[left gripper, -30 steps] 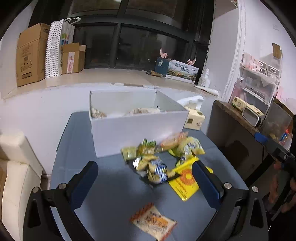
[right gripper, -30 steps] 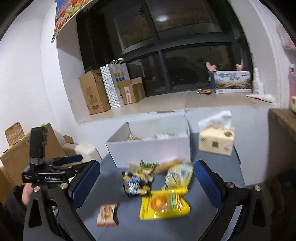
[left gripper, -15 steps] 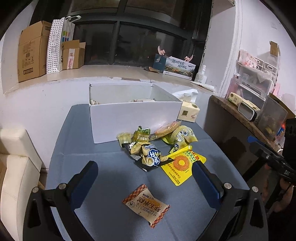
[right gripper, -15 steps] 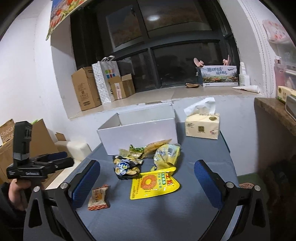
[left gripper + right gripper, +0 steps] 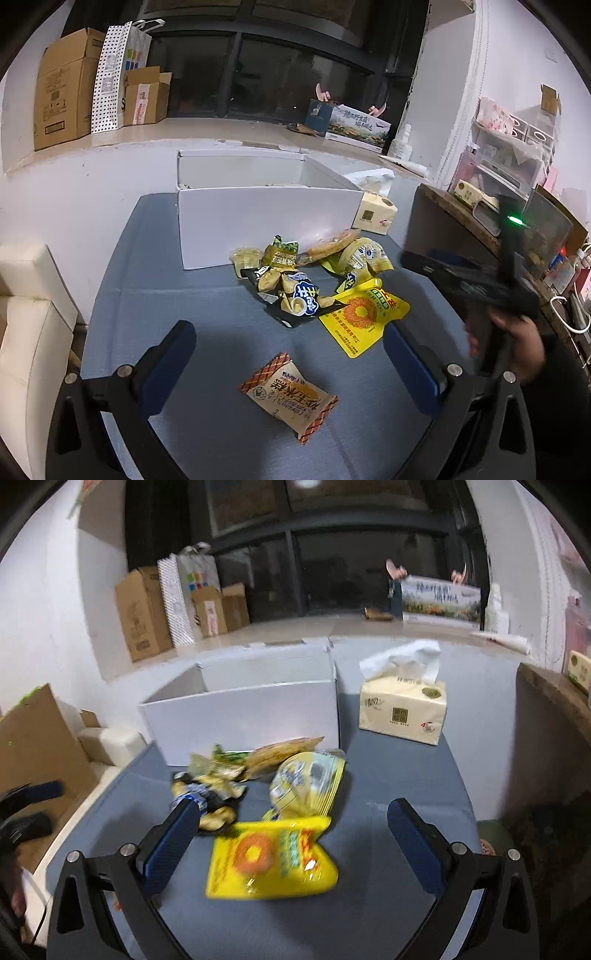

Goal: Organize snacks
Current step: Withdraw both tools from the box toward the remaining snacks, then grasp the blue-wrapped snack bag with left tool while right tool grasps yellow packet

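Observation:
A pile of snack packets [image 5: 295, 280] lies on the blue-grey table [image 5: 177, 295] in front of an open white box [image 5: 266, 218]. A yellow sunflower-print pouch [image 5: 364, 314] lies at the pile's near right; in the right wrist view the pouch [image 5: 269, 860] lies between my right fingers. An orange-edged cracker packet [image 5: 290, 395] lies alone, between my left fingers. My left gripper [image 5: 295, 354] is open and empty above it. My right gripper [image 5: 291, 830] is open and empty, low over the pouch, and also shows blurred in the left wrist view [image 5: 461, 277].
A tissue pack [image 5: 402, 709] stands right of the box. A dark wooden shelf [image 5: 454, 218] with clutter borders the table's right side. A cream seat [image 5: 29, 321] and cardboard [image 5: 33, 746] are at the left. Boxes line the window sill [image 5: 221, 127].
My right gripper has moved forward and down toward the yellow pouch. My left gripper has come slightly closer over the cracker packet. Both stay open.

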`<state>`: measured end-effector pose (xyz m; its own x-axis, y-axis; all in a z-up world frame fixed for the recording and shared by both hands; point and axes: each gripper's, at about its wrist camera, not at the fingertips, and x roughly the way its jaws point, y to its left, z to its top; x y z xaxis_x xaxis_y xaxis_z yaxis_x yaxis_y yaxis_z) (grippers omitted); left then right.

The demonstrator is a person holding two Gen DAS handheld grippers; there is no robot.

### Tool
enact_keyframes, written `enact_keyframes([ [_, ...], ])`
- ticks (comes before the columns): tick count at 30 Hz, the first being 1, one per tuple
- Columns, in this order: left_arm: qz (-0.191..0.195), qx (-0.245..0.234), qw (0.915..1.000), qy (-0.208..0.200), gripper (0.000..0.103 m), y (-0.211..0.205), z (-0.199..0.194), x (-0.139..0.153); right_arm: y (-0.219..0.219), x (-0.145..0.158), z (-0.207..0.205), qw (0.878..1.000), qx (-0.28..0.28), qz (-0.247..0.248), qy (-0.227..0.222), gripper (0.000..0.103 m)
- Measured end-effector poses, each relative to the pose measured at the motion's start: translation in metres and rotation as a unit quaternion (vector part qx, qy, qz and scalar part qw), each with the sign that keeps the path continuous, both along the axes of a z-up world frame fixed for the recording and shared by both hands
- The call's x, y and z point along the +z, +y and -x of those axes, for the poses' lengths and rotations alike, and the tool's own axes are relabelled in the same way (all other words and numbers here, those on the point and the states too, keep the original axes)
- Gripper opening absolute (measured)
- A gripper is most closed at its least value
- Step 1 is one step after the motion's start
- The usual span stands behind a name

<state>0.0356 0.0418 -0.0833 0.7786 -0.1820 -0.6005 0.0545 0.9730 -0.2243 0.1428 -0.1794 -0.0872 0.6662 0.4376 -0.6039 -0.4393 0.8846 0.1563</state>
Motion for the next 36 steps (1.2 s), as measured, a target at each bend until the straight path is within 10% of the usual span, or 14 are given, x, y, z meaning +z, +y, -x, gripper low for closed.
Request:
enact_keyframes([
  [12, 0.017, 0.015, 0.9994, 0.026, 0.103, 0.014, -0.010, -0.021, 0.028, -0.051, -0.074, 0.994, -0.004, -0.004, 0.107, 0.103],
  [15, 0.021, 0.012, 0.9992, 0.032, 0.103, 0.013, -0.011, -0.025, 0.026, -0.057, -0.076, 0.993, -0.008, -0.017, 0.117, 0.061],
  [18, 0.021, 0.010, 0.9991, 0.035, 0.103, 0.012, -0.012, -0.027, 0.021, -0.055, -0.074, 0.992, -0.002, -0.030, 0.126, 0.057],
  [36, 0.054, -0.009, 0.9958, 0.074, 0.103, -0.003, -0.060, -0.041, -0.051, 0.028, 0.038, 0.992, 0.009, -0.120, 0.024, 0.052],
])
